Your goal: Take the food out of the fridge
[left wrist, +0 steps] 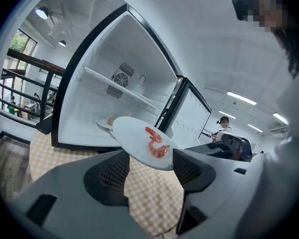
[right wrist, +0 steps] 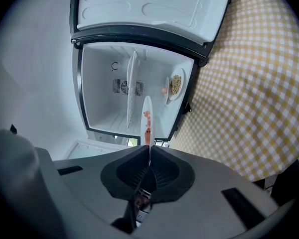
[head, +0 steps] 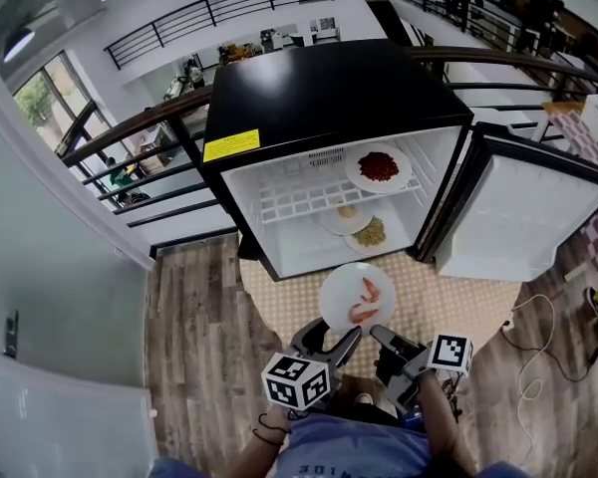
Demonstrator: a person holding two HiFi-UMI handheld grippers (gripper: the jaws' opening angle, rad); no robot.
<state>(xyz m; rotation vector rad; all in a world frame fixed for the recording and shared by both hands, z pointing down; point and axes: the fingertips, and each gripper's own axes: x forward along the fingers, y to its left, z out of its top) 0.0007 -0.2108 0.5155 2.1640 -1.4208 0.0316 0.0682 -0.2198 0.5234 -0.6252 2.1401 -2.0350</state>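
Plate [head: 337, 292] rim pinched in right tool [right wrist: 148, 159], clear only in its view; left tool [left wrist: 150, 158] spread.

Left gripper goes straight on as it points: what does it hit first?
Probably the plate: its near rim sits between the open jaws of the left gripper. Fridge comes after.

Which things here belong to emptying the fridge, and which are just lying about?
Job: fridge, shrimp plate held by right gripper, red-food plate, grain plate, pale-food plate.
Lying about: checked mat, railing, bystander.
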